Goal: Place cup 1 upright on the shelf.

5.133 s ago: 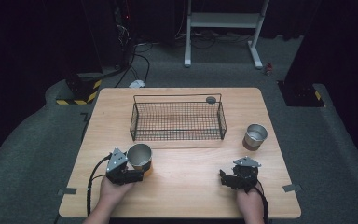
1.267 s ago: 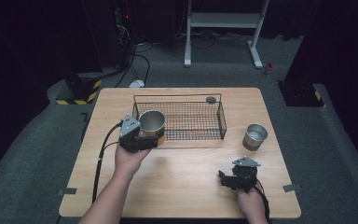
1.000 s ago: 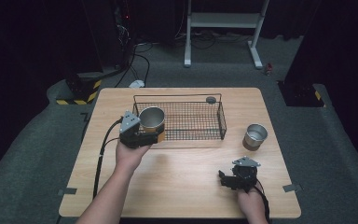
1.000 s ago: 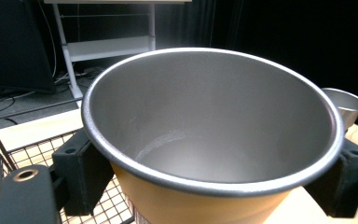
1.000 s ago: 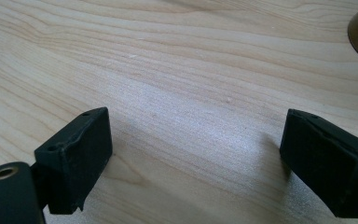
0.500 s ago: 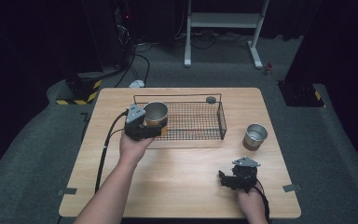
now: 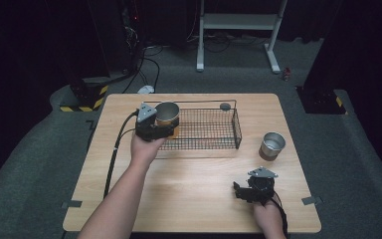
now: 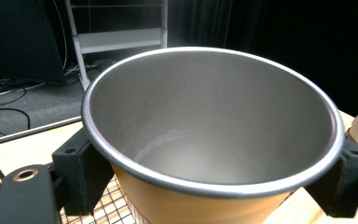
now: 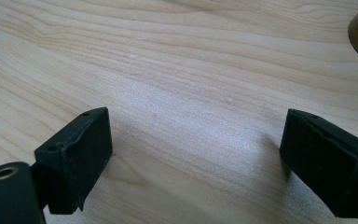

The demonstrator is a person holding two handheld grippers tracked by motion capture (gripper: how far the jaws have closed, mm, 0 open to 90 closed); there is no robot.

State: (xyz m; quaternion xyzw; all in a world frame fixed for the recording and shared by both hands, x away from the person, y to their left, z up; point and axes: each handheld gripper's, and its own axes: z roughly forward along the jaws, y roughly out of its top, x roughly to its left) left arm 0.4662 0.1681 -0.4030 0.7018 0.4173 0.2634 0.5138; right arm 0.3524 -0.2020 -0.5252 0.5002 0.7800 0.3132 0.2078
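Observation:
My left gripper (image 7: 162, 125) is shut on a metal cup (image 7: 167, 115) with an orange-tan outside, holding it upright over the left end of the black wire basket (image 7: 214, 130). In the left gripper view the cup (image 8: 214, 140) sits between the two black jaws, its empty steel inside facing the camera. A second metal cup (image 7: 271, 145) stands on the table to the right of the basket. Near the front right of the table my right gripper (image 7: 242, 191) rests low, open, with bare wood between its jaws (image 9: 193, 158).
The wooden table (image 7: 189, 199) has taped front corners. A small dark round object (image 7: 225, 106) sits at the basket's far right corner. A cable (image 7: 113, 154) trails from the left gripper. A white stand (image 7: 238, 30) and cables lie on the floor beyond.
My left gripper has carried the cup up from the front left of the table and further right over the basket's left end. The right gripper has stayed still.

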